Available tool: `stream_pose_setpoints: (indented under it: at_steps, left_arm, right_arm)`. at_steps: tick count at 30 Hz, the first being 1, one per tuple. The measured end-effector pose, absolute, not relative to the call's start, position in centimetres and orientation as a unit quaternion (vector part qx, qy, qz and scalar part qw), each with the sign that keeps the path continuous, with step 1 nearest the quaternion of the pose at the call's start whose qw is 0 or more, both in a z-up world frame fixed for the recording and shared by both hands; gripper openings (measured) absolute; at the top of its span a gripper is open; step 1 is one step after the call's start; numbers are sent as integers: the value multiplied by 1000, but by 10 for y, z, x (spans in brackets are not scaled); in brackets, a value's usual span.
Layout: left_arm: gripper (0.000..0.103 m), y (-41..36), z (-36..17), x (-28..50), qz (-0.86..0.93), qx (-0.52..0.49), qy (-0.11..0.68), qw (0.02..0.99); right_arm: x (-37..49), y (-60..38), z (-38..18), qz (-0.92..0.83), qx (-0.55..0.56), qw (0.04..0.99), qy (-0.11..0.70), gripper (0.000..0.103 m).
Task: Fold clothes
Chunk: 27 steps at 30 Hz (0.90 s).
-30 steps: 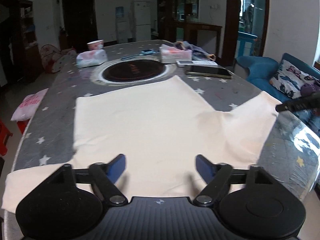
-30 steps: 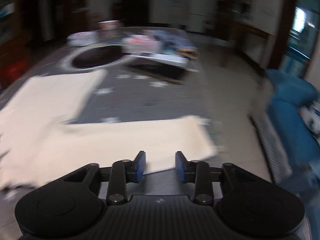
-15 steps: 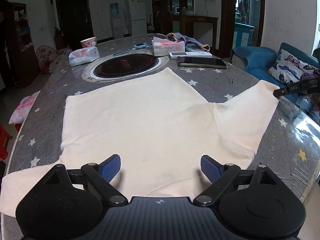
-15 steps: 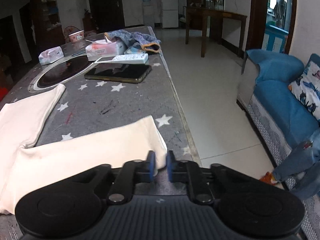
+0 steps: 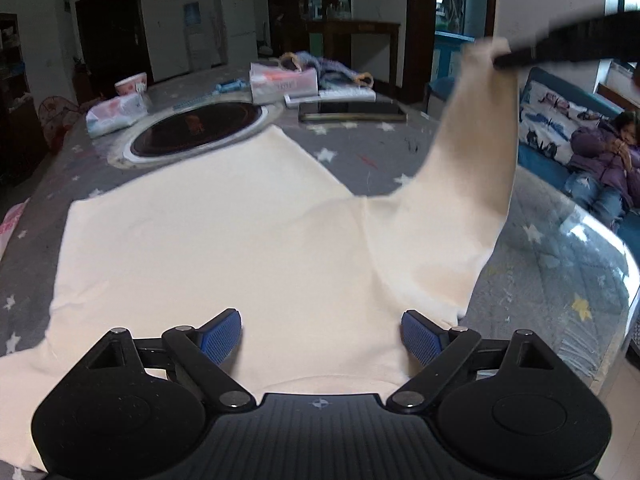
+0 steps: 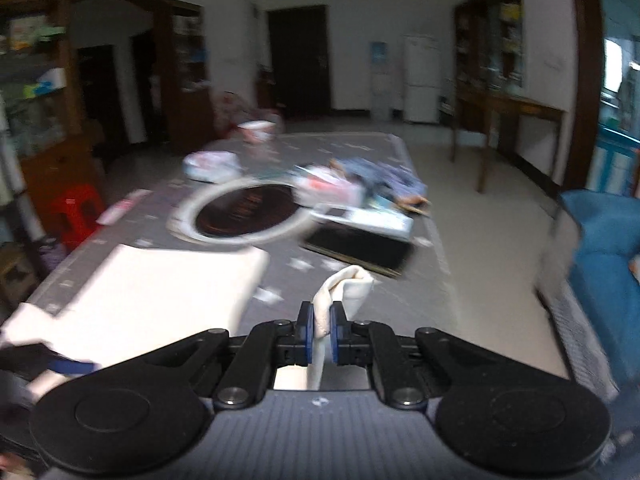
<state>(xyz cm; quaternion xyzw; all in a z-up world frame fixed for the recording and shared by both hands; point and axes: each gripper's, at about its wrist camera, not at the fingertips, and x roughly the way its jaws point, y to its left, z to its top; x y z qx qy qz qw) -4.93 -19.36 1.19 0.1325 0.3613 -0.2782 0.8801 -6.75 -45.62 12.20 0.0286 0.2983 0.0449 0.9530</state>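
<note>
A cream long-sleeved top (image 5: 224, 236) lies spread flat on the grey star-patterned table (image 5: 384, 164). My left gripper (image 5: 322, 336) is open, low over the top's near edge, holding nothing. My right gripper (image 6: 319, 332) is shut on the cuff of the right sleeve (image 6: 346, 284) and holds it up off the table. In the left wrist view the lifted sleeve (image 5: 472, 168) rises to the upper right, pinched by the right gripper's dark fingers (image 5: 520, 56). The top's body (image 6: 160, 292) shows at the left of the right wrist view.
A round black hotplate (image 5: 196, 128) sits in the table beyond the top. Behind it are tissue packs (image 5: 116, 114), a cup (image 5: 132, 82), a tissue box (image 5: 282, 80), a dark tablet (image 5: 352, 110) and a crumpled blue cloth. A blue sofa (image 5: 560, 152) with a seated person stands right.
My right gripper closed on the sleeve cuff and lifted it off the table, swinging up and to the left. My left gripper stayed open over the near edge.
</note>
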Motion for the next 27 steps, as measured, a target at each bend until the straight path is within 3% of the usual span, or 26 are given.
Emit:
stream_pose_setpoints:
  at_steps: [6, 12, 21, 27]
  left_arm:
    - [90, -155, 27, -54, -262, 107, 349, 893]
    - [90, -86, 38, -54, -197, 71, 343, 916]
    - [90, -18, 34, -61, -149, 25, 358, 921]
    - [90, -22, 32, -64, -149, 34, 364, 919]
  right_arm:
    - [-61, -398, 159, 136, 10, 950, 282, 7]
    - [-49, -326, 163, 224, -20, 930, 292, 7]
    - [-34, -245, 117, 295, -36, 889, 348, 8]
    - [-29, -250, 101, 299, -25, 884, 358, 18]
